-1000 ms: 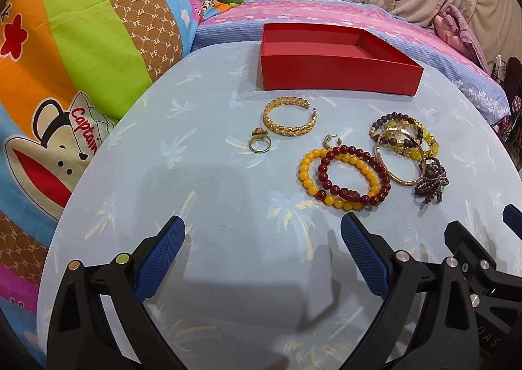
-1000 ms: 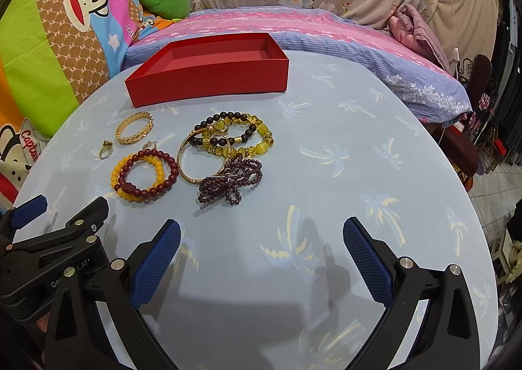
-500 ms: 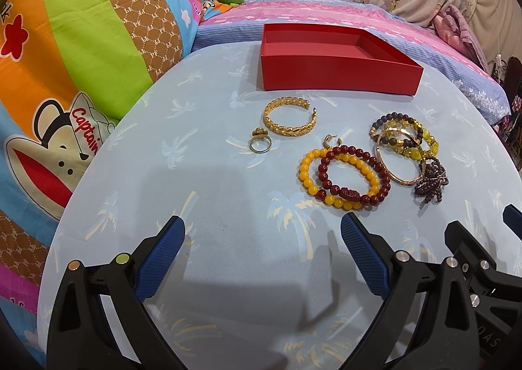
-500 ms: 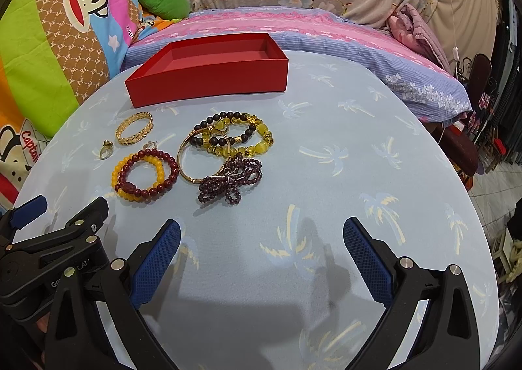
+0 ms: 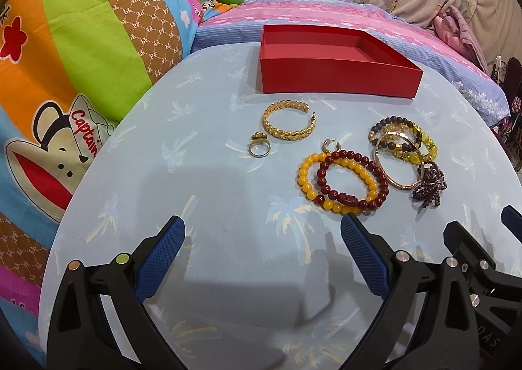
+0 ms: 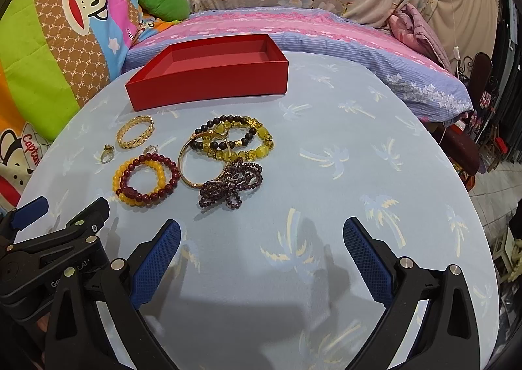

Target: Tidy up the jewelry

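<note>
From the left wrist, the left gripper (image 5: pixel 262 246) hangs low over the table (image 5: pixel 208 207) with fingers spread wide and nothing between them. Ahead lie a ring (image 5: pixel 258 148), a gold cuff (image 5: pixel 288 125), beaded bracelets (image 5: pixel 344 182) and the red box (image 5: pixel 336 78); pillows (image 5: pixel 81 43) crowd the left edge.

From the right wrist, the right gripper (image 6: pixel 261 247) is likewise wide apart and holds nothing. Bare cloth runs to the table's right rim, and a purple bead cluster (image 6: pixel 230 187) lies nearest.

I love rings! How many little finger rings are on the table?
1 for sure: a small gold metal ring left of the woven gold cuff bracelet. A tiny gold hook-shaped piece above the bead bracelets looks more like an earring.
</note>
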Demonstrator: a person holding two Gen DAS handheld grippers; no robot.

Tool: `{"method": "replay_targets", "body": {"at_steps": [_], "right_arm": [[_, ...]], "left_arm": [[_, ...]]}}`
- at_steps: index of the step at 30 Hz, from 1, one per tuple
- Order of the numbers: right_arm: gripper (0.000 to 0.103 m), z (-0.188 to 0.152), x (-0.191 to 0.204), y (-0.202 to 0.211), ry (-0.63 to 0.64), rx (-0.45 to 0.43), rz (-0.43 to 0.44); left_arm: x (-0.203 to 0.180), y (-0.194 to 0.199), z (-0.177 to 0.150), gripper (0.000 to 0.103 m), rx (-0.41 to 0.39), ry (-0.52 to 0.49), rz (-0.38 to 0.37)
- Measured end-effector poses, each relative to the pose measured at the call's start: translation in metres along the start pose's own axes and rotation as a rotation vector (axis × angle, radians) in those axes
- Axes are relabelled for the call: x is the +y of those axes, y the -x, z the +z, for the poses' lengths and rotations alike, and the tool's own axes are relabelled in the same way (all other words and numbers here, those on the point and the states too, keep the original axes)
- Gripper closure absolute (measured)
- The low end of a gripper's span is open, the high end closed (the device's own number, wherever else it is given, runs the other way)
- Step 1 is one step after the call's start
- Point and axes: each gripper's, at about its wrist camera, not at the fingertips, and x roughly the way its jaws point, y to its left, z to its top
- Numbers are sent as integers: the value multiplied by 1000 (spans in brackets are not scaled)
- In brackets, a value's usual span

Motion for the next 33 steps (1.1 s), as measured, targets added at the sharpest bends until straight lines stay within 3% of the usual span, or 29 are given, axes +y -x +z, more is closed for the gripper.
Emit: {"method": "replay_targets", "body": {"at_steps": [21, 33], "right_arm": [[7, 21, -7, -24, -25, 31, 41], [7, 31, -3, -26, -18, 24, 58]], "left_arm": [[15, -18, 24, 10, 26, 38, 11], [9, -14, 35, 10, 3, 24, -5]]}}
